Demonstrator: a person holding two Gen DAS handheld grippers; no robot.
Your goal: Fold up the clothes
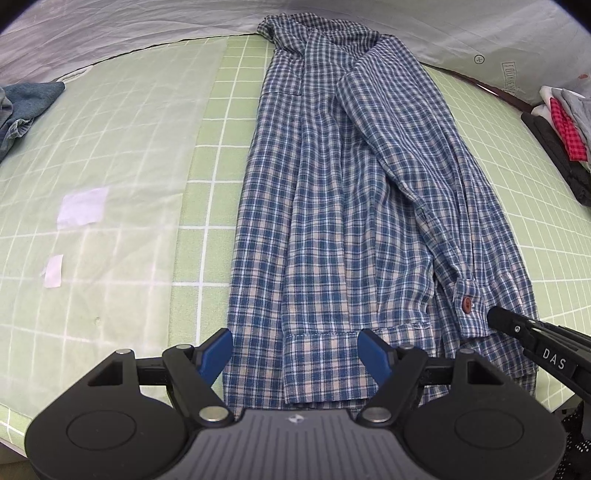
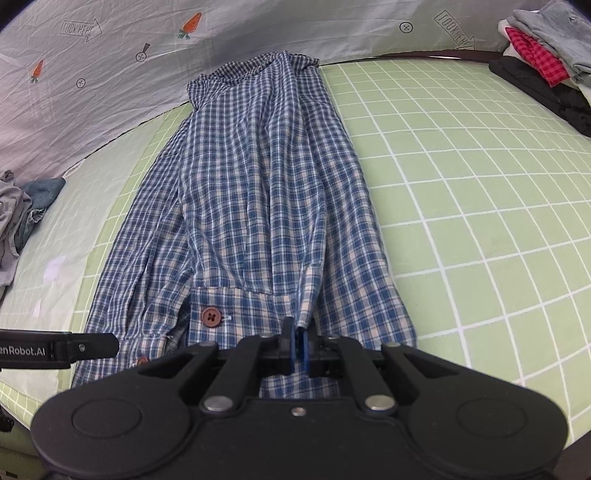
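a: where does the plaid shirt (image 1: 332,206) lie now?

b: it lies on the green grid mat (image 1: 218,206), already folded narrow. its long axis runs from the bottom of the frame up to the top centre, where the collar end is bunched against the grey cloth wall (image 1: 443,33). in both wrist views it goes straight away from the grippers.

a: and the grippers?

b: the left gripper (image 1: 295,350) has its blue pads wide apart, with nothing pressed between them. it hovers over the near hem, at the left edge of the shirt. the right gripper (image 2: 298,345) has its jaws closed together, and a small ridge of the plaid cloth is pinched between the pads, near the sleeve cuff (image 2: 236,314) with the brown button (image 2: 211,316).

a: which one is nearer to the hem?

b: both are at the near end, side by side. in the left view the right gripper enters from the lower right, just beside the cuff.

a: so what does the next move turn on?

b: i judge the fold must go along the long axis, the near hem carried toward the collar. the left gripper first needs to take its corner.
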